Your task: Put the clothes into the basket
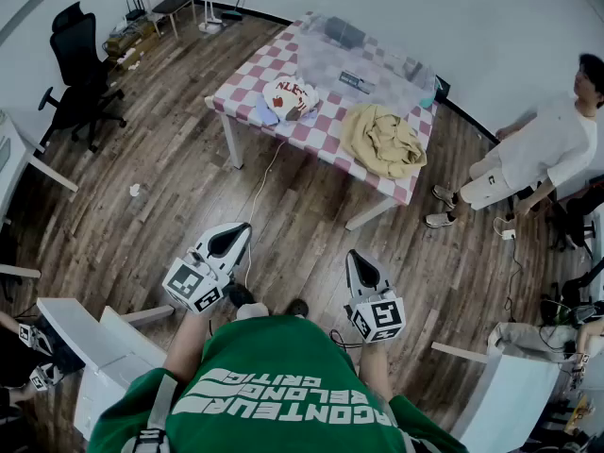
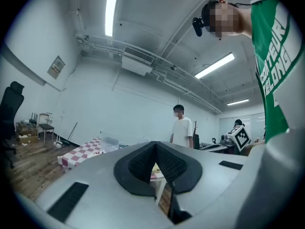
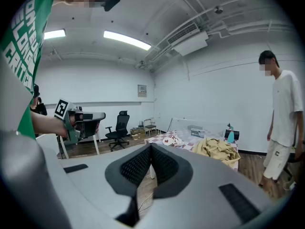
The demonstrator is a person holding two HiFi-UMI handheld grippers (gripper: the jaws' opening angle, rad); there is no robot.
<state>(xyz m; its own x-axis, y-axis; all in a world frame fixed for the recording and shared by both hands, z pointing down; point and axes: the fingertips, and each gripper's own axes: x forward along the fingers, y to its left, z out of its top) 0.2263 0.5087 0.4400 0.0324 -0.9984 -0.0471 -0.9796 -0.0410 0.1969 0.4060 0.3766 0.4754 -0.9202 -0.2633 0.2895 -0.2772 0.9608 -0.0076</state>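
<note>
Item 1. Left gripper (image 2: 156, 155): jaws are closed together, pad against pad, with nothing held between them. It is carried level in front of the person in the green shirt (image 1: 283, 385), well apart from the table (image 1: 247, 75).

Item 2. Right gripper (image 3: 150, 154): jaws are likewise pressed together and empty. It is tilted slightly downward and kept beside the left one, above the wooden floor (image 1: 170, 196).

Item 3. Yellow garment (image 1: 382, 140): it is heaped on the checked tablecloth, at the table's right end as seen in the head view.

Item 4. White garment with red print (image 1: 290, 95): it is bunched near the middle of the table's near edge, apart from the yellow one.

Item 5. Clear bin (image 1: 351, 53): it is set on the far side of the table, behind both garments; a dark object is seen inside.

Item 6. Surroundings: a black office chair (image 1: 80, 64) is placed at the left; a person in white (image 1: 543, 149) is stood right of the table.
</note>
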